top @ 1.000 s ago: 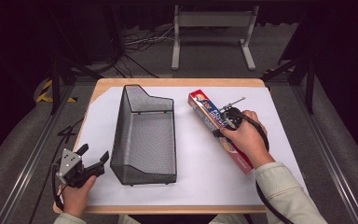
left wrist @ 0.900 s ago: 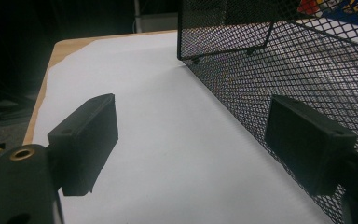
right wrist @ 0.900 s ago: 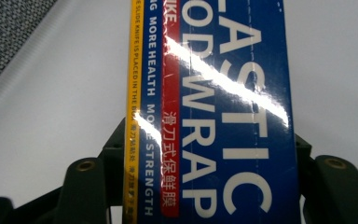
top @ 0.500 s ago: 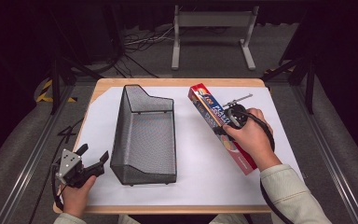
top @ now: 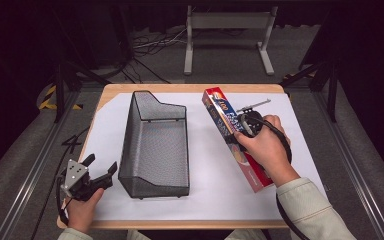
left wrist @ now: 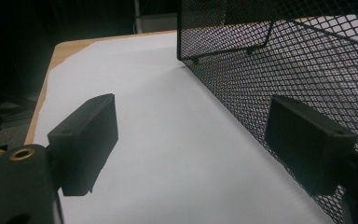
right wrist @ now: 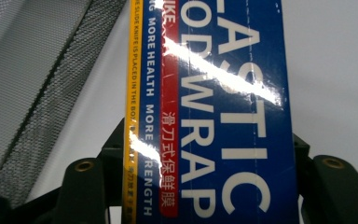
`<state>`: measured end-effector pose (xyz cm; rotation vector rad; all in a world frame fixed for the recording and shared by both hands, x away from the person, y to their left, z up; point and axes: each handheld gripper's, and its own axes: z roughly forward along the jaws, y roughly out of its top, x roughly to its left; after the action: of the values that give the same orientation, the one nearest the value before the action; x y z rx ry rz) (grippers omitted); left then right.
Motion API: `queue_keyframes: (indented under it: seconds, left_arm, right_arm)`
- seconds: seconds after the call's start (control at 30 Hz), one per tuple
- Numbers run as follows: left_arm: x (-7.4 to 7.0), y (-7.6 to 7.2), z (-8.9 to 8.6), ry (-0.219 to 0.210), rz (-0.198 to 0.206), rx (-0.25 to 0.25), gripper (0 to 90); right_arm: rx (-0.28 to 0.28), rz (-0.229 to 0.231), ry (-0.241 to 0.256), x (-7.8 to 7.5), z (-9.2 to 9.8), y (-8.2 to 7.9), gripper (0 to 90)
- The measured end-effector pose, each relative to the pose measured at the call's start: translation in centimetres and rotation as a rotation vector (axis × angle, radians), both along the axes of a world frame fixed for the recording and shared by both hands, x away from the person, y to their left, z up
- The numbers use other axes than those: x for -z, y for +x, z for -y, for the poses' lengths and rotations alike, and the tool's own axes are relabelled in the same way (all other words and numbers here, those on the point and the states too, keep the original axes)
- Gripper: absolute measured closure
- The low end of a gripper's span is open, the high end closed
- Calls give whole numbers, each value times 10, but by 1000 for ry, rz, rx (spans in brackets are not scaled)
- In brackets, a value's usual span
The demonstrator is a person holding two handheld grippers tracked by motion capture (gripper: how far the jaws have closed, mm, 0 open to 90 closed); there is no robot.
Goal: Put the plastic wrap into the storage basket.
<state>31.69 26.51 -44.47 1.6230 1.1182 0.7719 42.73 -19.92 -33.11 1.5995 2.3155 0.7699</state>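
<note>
From above, I see my right claw (top: 245,127) down on the plastic wrap box (top: 225,116), which lies slanted on the white sheet (top: 205,165) right of the mesh basket (top: 155,145), its far end near the tabletop's (top: 190,89) far edge. Open sheet lies between box and basket. My left claw (top: 97,172) sits at the near left corner, spread, just beside the basket's near end. In the left gripper view, both jaws stand wide apart over bare sheet, the right one close against the mesh wall (left wrist: 298,70). In the right gripper view, the jaws flank the box (right wrist: 214,116) on both long sides, pinching it; the basket (right wrist: 32,88) stays apart at left.
</note>
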Motion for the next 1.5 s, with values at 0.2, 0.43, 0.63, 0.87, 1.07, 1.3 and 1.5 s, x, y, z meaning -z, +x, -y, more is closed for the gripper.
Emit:
queue_keyframes:
  seconds: [0.2,0.43,0.63,0.87,1.07,1.3,1.5]
  left_arm:
    - [0,0,0,9,-1,0,182]
    - [1,0,0,16,-1,2,181]
    - [1,0,1,19,1,4,182]
    - [1,0,1,24,1,7,181]
    - [1,1,2,29,-1,9,181]
    - [2,3,4,27,1,9,182]
    - [2,4,6,29,2,18,182]
  right_arm:
    - [-4,-23,42,-10,-20,-7,403]
    - [-21,-19,74,-18,-41,-11,403]
    - [-54,-17,87,-23,-63,-13,402]
    - [-88,-18,87,-27,-83,-15,403]
    - [-115,-22,71,-27,-100,-16,402]
    - [-123,-27,62,-27,-112,-17,402]
    - [-130,-31,65,-23,-122,-18,402]
